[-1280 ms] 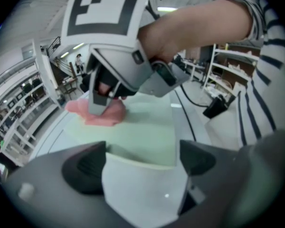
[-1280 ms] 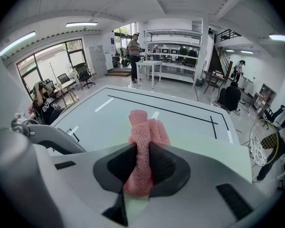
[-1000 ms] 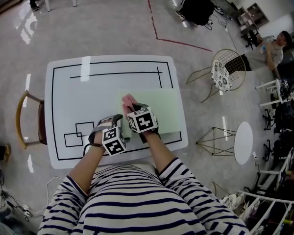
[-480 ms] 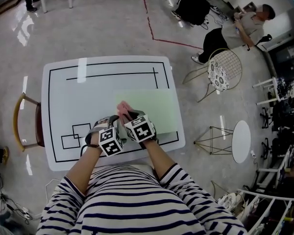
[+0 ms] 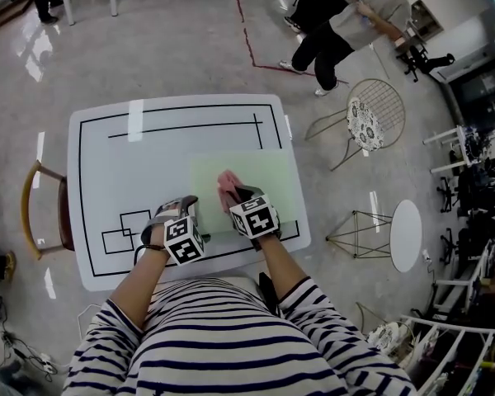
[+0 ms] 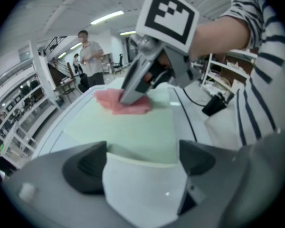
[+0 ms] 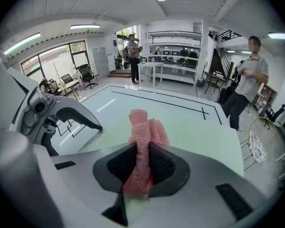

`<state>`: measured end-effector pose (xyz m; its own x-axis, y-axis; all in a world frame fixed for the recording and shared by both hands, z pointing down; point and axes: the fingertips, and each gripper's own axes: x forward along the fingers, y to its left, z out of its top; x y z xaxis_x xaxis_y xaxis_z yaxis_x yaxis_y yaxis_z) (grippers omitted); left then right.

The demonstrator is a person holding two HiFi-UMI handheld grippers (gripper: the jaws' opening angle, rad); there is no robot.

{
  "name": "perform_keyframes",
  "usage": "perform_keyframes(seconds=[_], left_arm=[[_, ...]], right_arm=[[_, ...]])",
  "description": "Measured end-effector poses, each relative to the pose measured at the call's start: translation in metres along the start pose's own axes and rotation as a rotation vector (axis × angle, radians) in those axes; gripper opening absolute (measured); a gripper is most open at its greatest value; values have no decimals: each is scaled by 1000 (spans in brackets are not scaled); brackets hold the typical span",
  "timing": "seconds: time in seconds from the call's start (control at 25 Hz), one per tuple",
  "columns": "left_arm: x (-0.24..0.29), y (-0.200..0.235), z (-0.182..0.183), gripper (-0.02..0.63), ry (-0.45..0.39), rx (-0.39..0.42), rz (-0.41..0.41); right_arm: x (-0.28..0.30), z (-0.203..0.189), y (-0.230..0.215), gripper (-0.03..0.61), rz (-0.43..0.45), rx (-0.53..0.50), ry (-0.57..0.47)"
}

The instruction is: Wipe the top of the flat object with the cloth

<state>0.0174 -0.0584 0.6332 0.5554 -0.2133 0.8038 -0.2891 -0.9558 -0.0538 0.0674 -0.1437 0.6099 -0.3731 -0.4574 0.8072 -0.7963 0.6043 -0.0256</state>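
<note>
Now the right hand-held gripper [image 5: 233, 193] is clenched on the pink cloth [image 5: 228, 180], and the cloth lies on the top of the flat green sheet [image 5: 264, 172], in the sheet's left half, not far from its near edge. In the right gripper view the cloth [image 7: 143, 127] stands as a narrow fold between the two dark pads and spreads out on the sheet [image 7: 204, 127] beyond them.

Compared with half a second ago, the cloth is further in from the sheet's left edge. The two marker cubes, which were just beside each other before, are now apart.

The left hand-held gripper [image 5: 187, 202] is at the sheet's near left corner, with its jaws released and wide apart. In the left gripper view only the white counter [image 6: 142, 194] shows in the gap of this gripper [image 6: 142, 161], and the sheet's edge [image 6: 133, 127] crosses just beyond the tips. Whether the tips press on the sheet, I cannot tell. In that view the right hand-held gripper [image 6: 133, 87] leans down on the cloth [image 6: 123, 104].

The sheet occupies the near right part of the counter [image 5: 140, 163]. Beyond the sheet's right side stands a wire chair [image 5: 373, 122]. A person [image 5: 346, 23] who sat beside this chair one second ago is now standing further away from it.
</note>
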Motion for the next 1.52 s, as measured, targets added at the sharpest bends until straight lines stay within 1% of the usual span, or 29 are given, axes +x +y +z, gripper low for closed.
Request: perform_keyframes(seconds=[0.52, 0.76, 1.2, 1.52], left_arm=[[0, -1, 0, 480, 7, 4, -7], [-1, 0, -1, 479, 9, 4, -10], [-1, 0, -1, 477, 11, 6, -10], [-1, 1, -1, 477, 16, 11, -8]], right_arm=[[-33, -39, -87, 57, -146, 123, 17], [-47, -56, -117, 57, -204, 157, 32], [-70, -82, -146, 57, -272, 184, 58], [-85, -102, -142, 57, -302, 227, 62]])
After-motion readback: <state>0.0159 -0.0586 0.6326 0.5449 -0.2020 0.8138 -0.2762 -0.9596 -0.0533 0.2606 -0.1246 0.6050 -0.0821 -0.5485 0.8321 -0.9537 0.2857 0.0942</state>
